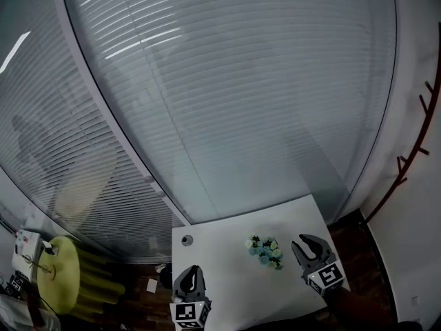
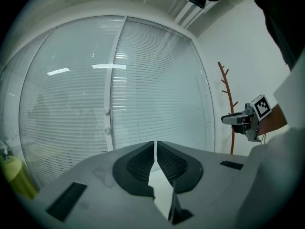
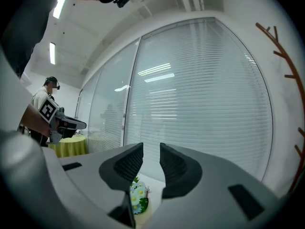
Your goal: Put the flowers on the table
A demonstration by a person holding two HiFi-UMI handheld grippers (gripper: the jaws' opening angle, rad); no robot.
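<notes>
The small bunch of white-and-blue flowers with green leaves [image 1: 264, 251] lies on the white rectangular table [image 1: 220, 288] toward its right edge, with the right gripper [image 3: 151, 149] just beside it, jaws slightly apart and empty, and the left gripper [image 2: 156, 144] closed on nothing — any move nearby wants care for the petals.

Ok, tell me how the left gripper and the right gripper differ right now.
The left gripper has its jaws together; the right gripper has them apart. The left gripper sits near the left front corner of the table, away from the flowers; the right gripper sits just beside them. Both hold nothing.
</notes>
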